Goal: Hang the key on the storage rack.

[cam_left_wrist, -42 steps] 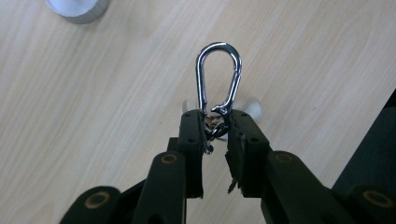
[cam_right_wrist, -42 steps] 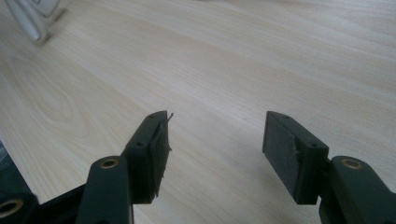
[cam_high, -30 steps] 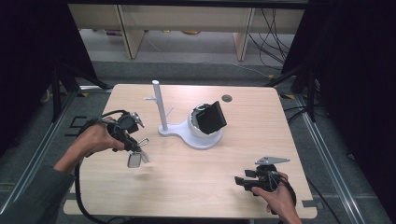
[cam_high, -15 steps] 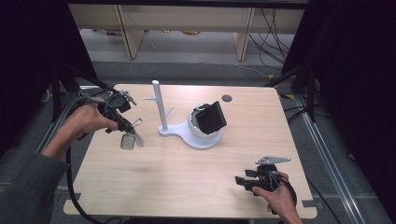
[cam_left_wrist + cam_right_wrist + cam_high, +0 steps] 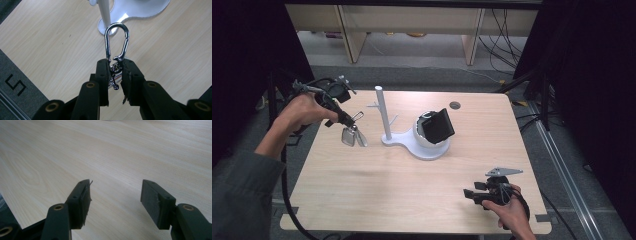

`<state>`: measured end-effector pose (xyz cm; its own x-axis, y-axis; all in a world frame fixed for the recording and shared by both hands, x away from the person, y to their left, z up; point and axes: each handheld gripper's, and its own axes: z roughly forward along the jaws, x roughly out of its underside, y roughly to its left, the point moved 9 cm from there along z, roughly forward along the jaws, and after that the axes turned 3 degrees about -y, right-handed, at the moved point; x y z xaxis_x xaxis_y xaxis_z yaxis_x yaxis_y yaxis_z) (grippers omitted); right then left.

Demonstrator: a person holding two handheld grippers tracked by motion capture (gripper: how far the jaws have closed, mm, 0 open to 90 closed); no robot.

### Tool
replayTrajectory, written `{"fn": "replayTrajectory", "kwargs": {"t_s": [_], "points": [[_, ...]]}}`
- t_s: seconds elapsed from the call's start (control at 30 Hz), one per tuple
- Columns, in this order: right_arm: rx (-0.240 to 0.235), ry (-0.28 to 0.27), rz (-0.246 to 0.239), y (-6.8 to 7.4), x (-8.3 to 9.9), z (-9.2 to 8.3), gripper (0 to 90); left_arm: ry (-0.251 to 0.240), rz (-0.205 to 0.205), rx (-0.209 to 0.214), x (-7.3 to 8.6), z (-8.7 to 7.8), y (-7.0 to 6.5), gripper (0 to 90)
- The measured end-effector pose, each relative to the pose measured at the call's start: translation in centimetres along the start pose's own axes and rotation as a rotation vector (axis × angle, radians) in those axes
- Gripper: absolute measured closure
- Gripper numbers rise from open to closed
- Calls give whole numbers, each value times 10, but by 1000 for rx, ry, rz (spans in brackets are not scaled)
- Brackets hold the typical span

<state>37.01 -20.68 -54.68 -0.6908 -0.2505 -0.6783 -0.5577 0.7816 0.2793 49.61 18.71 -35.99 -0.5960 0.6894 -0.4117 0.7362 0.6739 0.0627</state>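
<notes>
My left gripper (image 5: 347, 120) is shut on a silver carabiner (image 5: 117, 41) with keys (image 5: 351, 136) dangling below it, held above the table's left side. The carabiner's loop points toward the white post (image 5: 383, 114) of a stand whose base (image 5: 398, 141) lies just beyond. In the left gripper view the post (image 5: 104, 12) rises right behind the loop. A black box (image 5: 438, 125) sits tilted in the stand's white bowl (image 5: 427, 147). My right gripper (image 5: 469, 193) rests open near the table's front right corner, nothing between its fingers (image 5: 81, 200).
The wooden table (image 5: 362, 185) has a round cable hole (image 5: 455, 105) at its back right. The stand has small side pegs (image 5: 373, 105) on the post. Dark floor and metal frame rails surround the table; shelving stands beyond its far edge.
My left gripper has lifted the carabiner and keys and carried them away from the front, up and toward the back left, nearer the post. The right gripper has stayed put.
</notes>
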Motion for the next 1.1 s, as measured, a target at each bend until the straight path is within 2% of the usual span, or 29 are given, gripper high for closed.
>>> {"fn": "replayTrajectory", "kwargs": {"t_s": [0.3, 0.47, 0.5, 0.53, 0.63, 0.83, 1.1], "points": [[-13, 3, 5, 1, 1, 1, 415, 0, -7, -27, -15, 5, 8, 755], [-19, 0, -3, 1, 1, 2, 413, -6, -44, -30, -23, 15, 11, 755], [-18, 1, -2, 1, 1, 2, 413, 2, -40, -24, -25, 17, 12, 755], [-17, 2, -3, 1, 1, 2, 413, -13, -54, -22, -27, 19, 12, 755], [-12, 5, -3, 1, 2, 2, 412, -16, -51, -26, -33, 24, 13, 756], [-20, 3, -4, 2, 1, 1, 412, 9, -57, -40, -36, 35, 13, 755], [-22, 3, -6, 2, 1, 1, 412, 10, -57, -38, -40, 41, 13, 755]]}}
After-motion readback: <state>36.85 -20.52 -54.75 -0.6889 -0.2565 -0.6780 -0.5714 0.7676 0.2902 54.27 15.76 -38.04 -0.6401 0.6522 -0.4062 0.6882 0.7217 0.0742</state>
